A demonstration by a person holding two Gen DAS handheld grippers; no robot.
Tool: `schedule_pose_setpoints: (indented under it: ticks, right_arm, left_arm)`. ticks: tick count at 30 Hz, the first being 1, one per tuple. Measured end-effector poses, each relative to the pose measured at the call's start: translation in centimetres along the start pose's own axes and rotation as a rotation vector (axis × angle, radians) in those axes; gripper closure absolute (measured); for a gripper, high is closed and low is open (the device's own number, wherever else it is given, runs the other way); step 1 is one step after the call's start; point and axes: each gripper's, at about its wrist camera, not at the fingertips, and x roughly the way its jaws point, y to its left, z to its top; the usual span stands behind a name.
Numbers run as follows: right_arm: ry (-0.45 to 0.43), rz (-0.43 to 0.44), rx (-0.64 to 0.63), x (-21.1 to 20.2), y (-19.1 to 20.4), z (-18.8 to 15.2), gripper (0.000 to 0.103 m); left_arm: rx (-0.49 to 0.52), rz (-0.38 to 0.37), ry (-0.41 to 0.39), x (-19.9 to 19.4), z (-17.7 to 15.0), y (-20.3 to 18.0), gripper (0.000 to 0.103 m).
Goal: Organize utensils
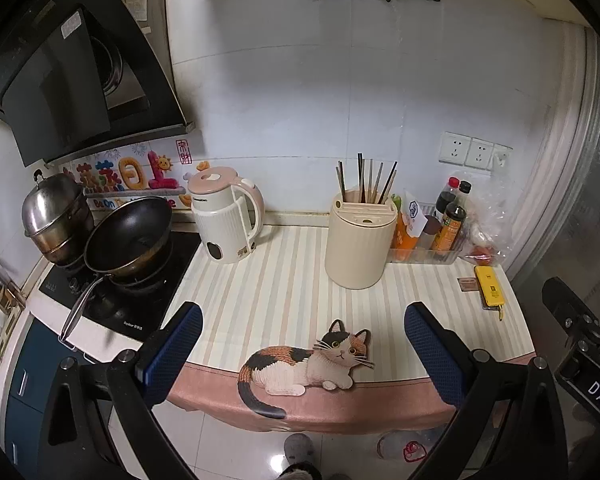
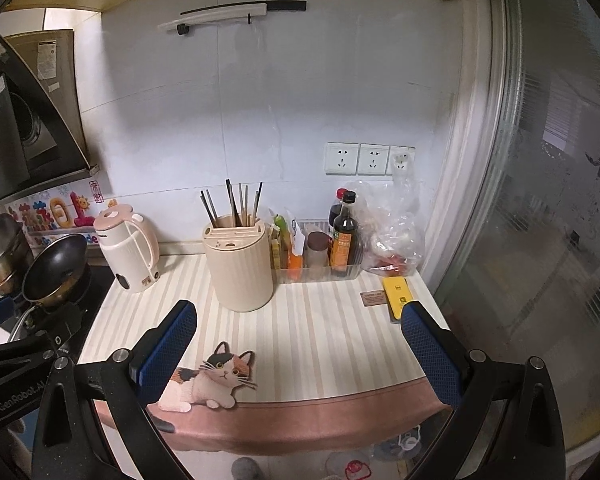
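A cream ribbed utensil holder (image 1: 360, 244) stands at the back of the striped counter; it also shows in the right wrist view (image 2: 242, 268). Several chopsticks (image 1: 366, 180) stand upright in its rear slot, seen also in the right wrist view (image 2: 236, 204). My left gripper (image 1: 302, 344) is open and empty, held over the counter's front edge, well short of the holder. My right gripper (image 2: 300, 344) is open and empty at the same front edge, to the right of the left one. Each gripper's body shows at the edge of the other's view.
A cream kettle (image 1: 226, 220) stands left of the holder. A wok (image 1: 130, 236) and steel pot (image 1: 54, 208) sit on the stove at left. A clear tray of sauce bottles (image 1: 440, 236), a plastic bag (image 2: 392, 240) and a yellow device (image 1: 489, 288) lie at right. A cat-print mat (image 1: 312, 360) covers the counter.
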Motion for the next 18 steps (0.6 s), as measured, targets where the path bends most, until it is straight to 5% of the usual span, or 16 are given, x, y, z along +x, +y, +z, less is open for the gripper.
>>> schedule_pose_setpoints:
  ticks: [18]
  right_arm:
    - [0.009,0.003,-0.015,1.01,0.35,0.89,0.0]
  left_arm:
    - [-0.003,0.023,0.003,1.03,0.68,0.3,0.0]
